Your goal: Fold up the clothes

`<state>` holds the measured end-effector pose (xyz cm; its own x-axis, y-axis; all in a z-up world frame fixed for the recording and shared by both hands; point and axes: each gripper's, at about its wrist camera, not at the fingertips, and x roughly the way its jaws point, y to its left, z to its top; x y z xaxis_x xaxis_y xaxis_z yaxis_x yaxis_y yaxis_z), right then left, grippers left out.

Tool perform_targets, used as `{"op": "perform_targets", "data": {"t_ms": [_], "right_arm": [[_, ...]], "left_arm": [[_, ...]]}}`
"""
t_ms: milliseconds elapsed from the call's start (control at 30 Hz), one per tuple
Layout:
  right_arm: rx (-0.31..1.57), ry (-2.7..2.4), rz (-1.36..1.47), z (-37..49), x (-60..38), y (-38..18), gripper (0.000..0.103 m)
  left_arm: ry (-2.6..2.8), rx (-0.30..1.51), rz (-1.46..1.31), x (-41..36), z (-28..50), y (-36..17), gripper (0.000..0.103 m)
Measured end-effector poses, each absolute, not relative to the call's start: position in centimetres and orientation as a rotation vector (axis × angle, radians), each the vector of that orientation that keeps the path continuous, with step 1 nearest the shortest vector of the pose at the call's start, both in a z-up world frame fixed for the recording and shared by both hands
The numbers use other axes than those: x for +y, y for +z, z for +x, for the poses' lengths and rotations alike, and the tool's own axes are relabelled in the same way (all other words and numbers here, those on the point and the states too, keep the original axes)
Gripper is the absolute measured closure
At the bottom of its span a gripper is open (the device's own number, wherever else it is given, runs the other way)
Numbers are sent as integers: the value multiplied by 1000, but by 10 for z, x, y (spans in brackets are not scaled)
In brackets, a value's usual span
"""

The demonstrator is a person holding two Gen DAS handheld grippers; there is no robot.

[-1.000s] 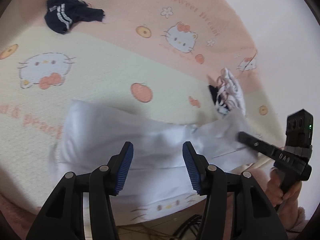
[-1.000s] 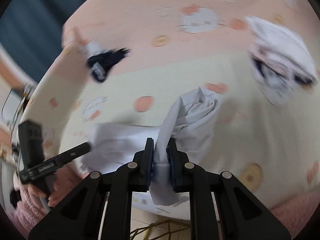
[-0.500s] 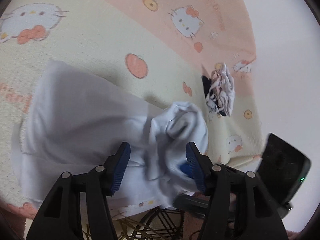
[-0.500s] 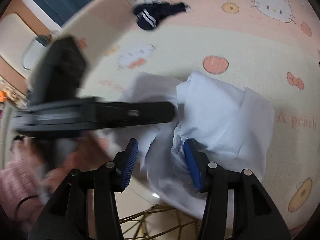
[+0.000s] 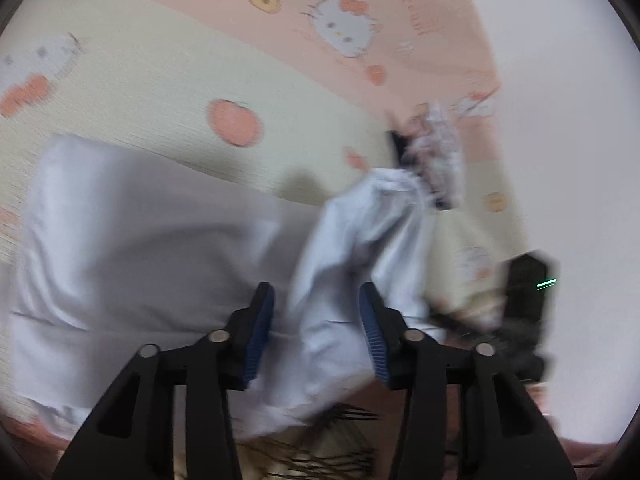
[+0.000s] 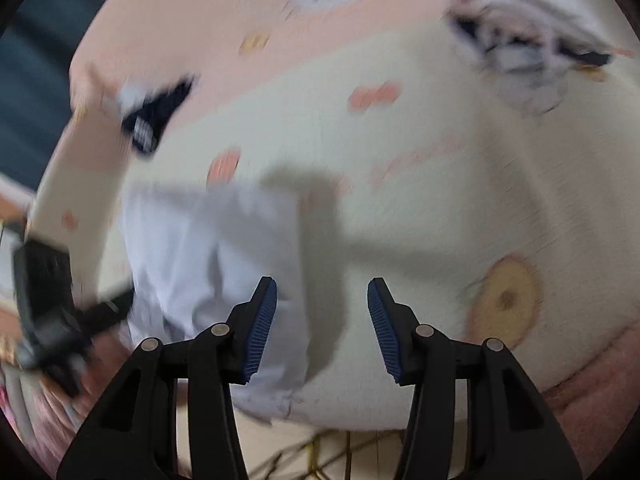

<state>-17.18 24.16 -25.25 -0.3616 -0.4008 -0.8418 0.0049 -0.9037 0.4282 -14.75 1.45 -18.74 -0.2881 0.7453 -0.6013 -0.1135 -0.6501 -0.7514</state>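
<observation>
Blue-padded fingers (image 5: 264, 320) of the left gripper (image 5: 318, 330) stand wide apart, and a bunched fold of the white garment (image 5: 140, 248) rises between them; through the blur, whether a pad touches the cloth cannot be told. The right gripper (image 6: 322, 326) has its fingers (image 6: 262, 320) spread too, and nothing is clamped between them: the garment's near edge lies under its left finger, bare sheet under the gap.

The garment lies on a bed sheet (image 5: 160, 80), cream in front and pink further back, printed with cartoon cats, peaches and bows. In the left wrist view the garment spreads flat to the left, while its right part is heaped into a loose, rumpled ridge that runs up and to the right. Its lower hem hangs over the near edge of the bed. In the right wrist view the same garment (image 6: 208, 248) sits at lower left, with a dark shadow falling across its right edge and on over the sheet.

Beyond the ridge lies a crumpled white and dark piece of clothing (image 5: 436, 156), close to the garment's tip. A navy piece with white stripes (image 6: 152, 120) lies well apart, far back on the pink band.

Each view shows the other gripper as a blurred black shape at the frame's side, the right gripper in the left wrist view and the left gripper (image 6: 48, 304) in the right wrist view, held by a hand with a pink sleeve (image 6: 48, 412).
</observation>
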Motion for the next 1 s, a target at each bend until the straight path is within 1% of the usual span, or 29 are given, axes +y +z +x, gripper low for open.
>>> {"op": "perform_targets", "data": {"t_ms": [33, 200, 300, 333, 367, 400, 533, 600, 667, 700, 767, 833, 900, 1000], "right_arm": [[-516, -2333, 1592, -172, 235, -254, 54], [-486, -2280, 1540, -173, 216, -254, 54], [-437, -2287, 1531, -173, 204, -252, 54], [-418, -2294, 1529, -174, 201, -254, 54], [-431, -2290, 1529, -173, 204, -254, 53], [-445, -2286, 1529, -173, 206, -255, 53], [-562, -2247, 1524, -179, 208, -258, 52], [-533, -2241, 1514, -180, 200, -255, 50], [-514, -2236, 1505, -183, 192, -254, 50], [-537, -2235, 1509, -183, 196, -254, 50], [-592, -2244, 1515, -182, 209, -253, 50], [-649, -2300, 1508, -179, 227, -248, 50], [-642, -2374, 1493, -175, 237, -239, 50], [-648, -2385, 1472, -175, 239, -229, 50]], "left_arm": [[1972, -812, -1373, 15, -146, -184, 38], [1962, -773, -1350, 25, -140, -179, 38], [1927, -840, -1358, 19, -139, -181, 38], [1914, -864, -1336, 17, -138, -178, 35], [1903, -881, -1312, 17, -138, -175, 27], [1898, -877, -1291, 17, -136, -172, 24], [1973, -789, -1287, 26, -132, -167, 23], [2006, -743, -1352, 32, -133, -177, 43], [2028, -699, -1419, 37, -136, -187, 81], [2047, -677, -1422, 38, -136, -186, 85], [2085, -631, -1426, 40, -136, -185, 88], [2112, -605, -1378, 39, -136, -169, 89], [2138, -587, -1344, 33, -137, -152, 89], [2158, -575, -1366, 12, -144, -136, 89]]}}
